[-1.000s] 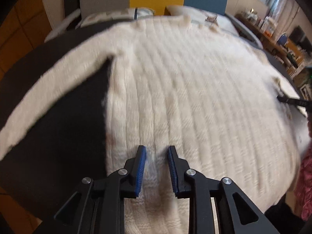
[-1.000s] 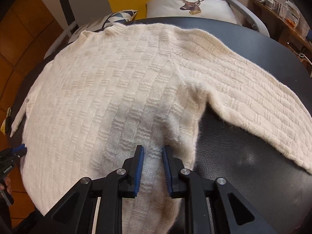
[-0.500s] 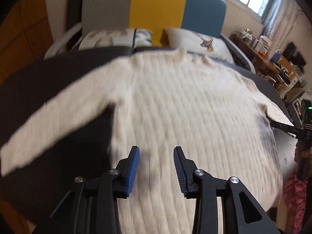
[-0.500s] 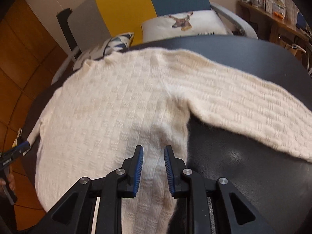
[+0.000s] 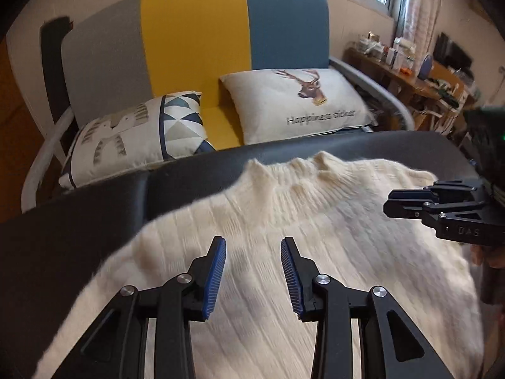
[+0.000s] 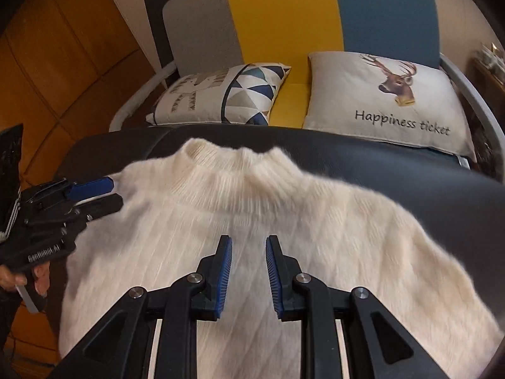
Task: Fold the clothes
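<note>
1. Sweater (image 5: pixel 315 237) first, seen from the jaws outward: both pairs of jaws stand apart with nothing between them. The left gripper (image 5: pixel 253 273) is spread wide, the right gripper (image 6: pixel 248 274) somewhat narrower, and each hangs above the knit, not visibly touching it

2. Cream and ribbed, the sweater lies spread on the dark padded table (image 6: pixel 410 173), its collar (image 6: pixel 227 154) at the far edge, towards the sofa. The left gripper is on the collar's left, the right gripper on its right, both over the chest and pointing at the shoulders

3. Judged step: no fold is begun on the part that shows; the grippers seem to be lining up on the shoulder area for a first grasp (the hem and cuffs are out of view, so I cannot tell how they lie)

4. The next move calls for lowering each gripper beside the collar and closing on the shoulder fabric. The fluffy knit is thick, so a shallow pinch may slip

5. Beyond the collar stands the sofa (image 5: pixel 195 38) with a deer cushion (image 6: pixel 388 94) and a triangle-patterned cushion (image 6: pixel 221 98); neither touches the sweater. Nothing lies on the knit itself, and the two grippers are close enough to crowd each other
</note>
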The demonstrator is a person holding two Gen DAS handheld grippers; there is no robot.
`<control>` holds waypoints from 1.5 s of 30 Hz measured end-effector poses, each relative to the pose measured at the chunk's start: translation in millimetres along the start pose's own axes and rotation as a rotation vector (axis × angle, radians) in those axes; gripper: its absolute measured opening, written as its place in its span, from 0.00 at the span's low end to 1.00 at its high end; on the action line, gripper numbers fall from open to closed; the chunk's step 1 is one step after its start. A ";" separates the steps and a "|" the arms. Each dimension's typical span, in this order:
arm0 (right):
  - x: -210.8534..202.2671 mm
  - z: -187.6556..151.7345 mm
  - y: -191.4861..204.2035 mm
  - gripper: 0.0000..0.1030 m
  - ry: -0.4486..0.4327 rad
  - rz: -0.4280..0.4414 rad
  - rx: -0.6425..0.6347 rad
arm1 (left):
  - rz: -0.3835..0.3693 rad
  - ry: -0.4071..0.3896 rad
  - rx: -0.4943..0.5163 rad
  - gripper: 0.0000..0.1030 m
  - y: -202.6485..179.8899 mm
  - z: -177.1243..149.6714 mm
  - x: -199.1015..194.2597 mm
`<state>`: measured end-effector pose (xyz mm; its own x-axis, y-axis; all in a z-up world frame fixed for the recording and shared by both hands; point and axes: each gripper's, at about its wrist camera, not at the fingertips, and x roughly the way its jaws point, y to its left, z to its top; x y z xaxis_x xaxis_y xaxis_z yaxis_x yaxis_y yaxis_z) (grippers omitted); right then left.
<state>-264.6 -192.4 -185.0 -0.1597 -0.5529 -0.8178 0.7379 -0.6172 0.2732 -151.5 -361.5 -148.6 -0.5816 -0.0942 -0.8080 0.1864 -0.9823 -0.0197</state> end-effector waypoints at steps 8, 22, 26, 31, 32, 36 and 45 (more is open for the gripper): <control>35.0 16.3 -26.0 0.08 0.030 -0.079 0.025 | 0.040 0.075 -0.116 0.36 29.2 11.9 65.4; 10.3 28.0 6.6 0.17 -0.054 0.005 -0.011 | 0.016 -0.008 -0.213 0.37 48.5 22.6 23.4; 31.1 32.1 16.4 0.17 0.017 0.024 -0.042 | -0.036 0.015 -0.098 0.37 33.0 30.5 32.8; 49.3 32.6 -5.1 0.17 0.028 -0.041 0.024 | 0.053 0.074 -0.060 0.37 21.5 37.7 69.2; 50.4 31.3 -8.7 0.16 0.014 -0.042 0.042 | 0.094 0.085 -0.089 0.37 25.2 37.3 75.6; 51.0 23.8 -15.6 0.14 -0.038 -0.069 0.085 | 0.123 0.055 -0.176 0.37 33.2 30.5 79.4; -35.0 -17.5 -35.7 0.21 -0.120 0.028 0.183 | 0.057 -0.016 -0.254 0.37 34.5 7.8 26.7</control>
<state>-273.8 -141.2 -175.0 -0.2261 -0.6270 -0.7454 0.6133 -0.6862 0.3912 -166.7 -399.1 -166.3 -0.5765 -0.1523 -0.8028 0.4108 -0.9033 -0.1236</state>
